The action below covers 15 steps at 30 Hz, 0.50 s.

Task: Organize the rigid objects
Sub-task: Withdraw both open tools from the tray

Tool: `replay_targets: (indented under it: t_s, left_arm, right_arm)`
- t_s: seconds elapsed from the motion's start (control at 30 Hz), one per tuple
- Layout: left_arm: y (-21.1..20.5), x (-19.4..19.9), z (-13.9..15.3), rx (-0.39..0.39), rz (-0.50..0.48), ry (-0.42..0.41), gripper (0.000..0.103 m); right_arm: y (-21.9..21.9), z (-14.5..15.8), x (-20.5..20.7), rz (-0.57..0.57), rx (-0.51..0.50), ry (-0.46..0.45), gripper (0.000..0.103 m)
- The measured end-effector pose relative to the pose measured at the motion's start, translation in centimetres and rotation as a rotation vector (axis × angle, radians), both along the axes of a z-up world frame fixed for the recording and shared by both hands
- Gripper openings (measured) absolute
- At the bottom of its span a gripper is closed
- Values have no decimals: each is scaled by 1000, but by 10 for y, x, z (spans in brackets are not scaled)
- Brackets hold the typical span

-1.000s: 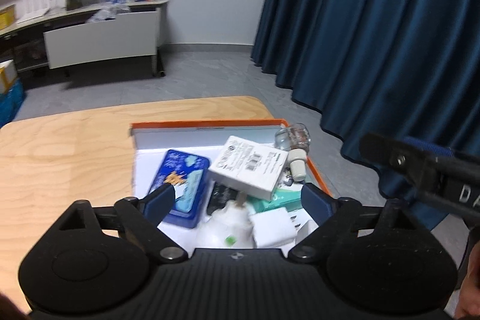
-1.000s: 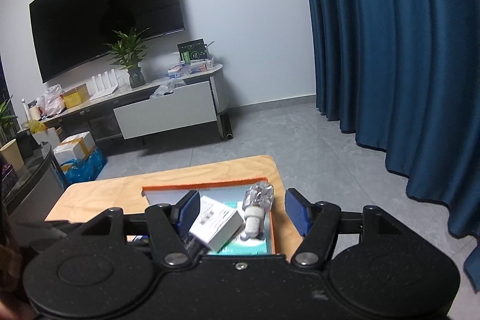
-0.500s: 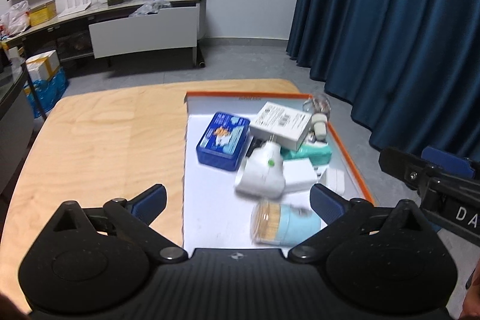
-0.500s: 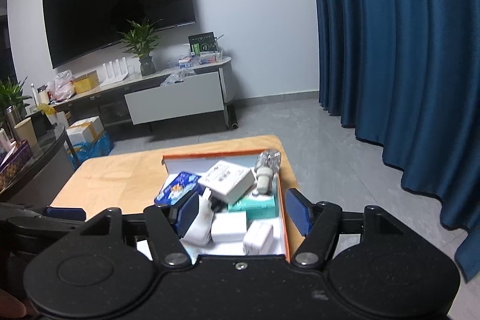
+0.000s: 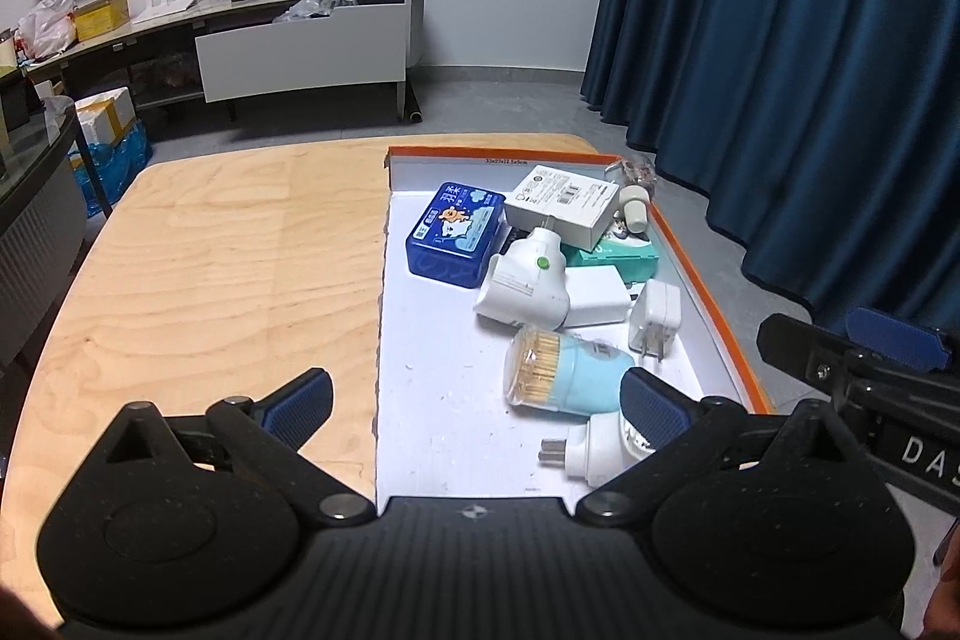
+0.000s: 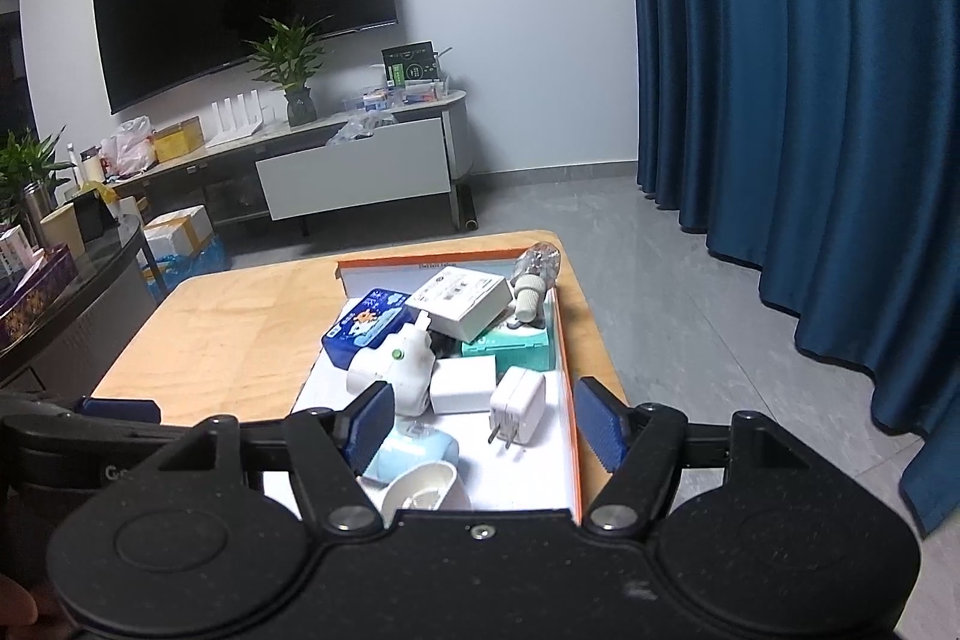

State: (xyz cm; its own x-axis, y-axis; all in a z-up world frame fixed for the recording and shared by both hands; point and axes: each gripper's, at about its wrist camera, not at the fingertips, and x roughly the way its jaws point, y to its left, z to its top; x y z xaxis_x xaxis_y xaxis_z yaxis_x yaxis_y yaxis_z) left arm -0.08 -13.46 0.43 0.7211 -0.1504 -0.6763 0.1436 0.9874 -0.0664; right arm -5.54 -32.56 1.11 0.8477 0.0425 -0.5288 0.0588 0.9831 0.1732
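Left gripper [image 5: 474, 403]: I hold it wide open and empty, low in the frame, above the near end of the orange-rimmed white cardboard tray [image 5: 696, 274].
Right gripper [image 6: 486, 424]: also spread open, gripping nothing; in the left wrist view its black frame juts in at the lower right.
Tray: sits on the right half of the pale plywood table [image 5: 210, 268].
Contents: dark blue rectangular tin [image 5: 456, 233] at upper centre; white printed carton [image 5: 561, 205] leaning on a teal box [image 5: 618, 256]; white plug-in device with a green dot [image 5: 525, 280]; white wall charger [image 5: 657, 319]; pale blue toothpick jar [image 5: 564, 370] lying on its side.
Only left view: a white round plug adapter's prongs [image 5: 591, 451], near edge.
Only right view: large black wall television [image 6: 240, 16], upper left.
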Motion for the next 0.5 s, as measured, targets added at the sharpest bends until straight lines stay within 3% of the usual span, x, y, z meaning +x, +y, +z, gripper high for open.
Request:
replay_targets:
  t_s: [0.5]
  left_arm:
    - [-1,-16,1,29,8,-15,103]
  right_arm:
    - [5,2,-15,5,-1,-8,80]
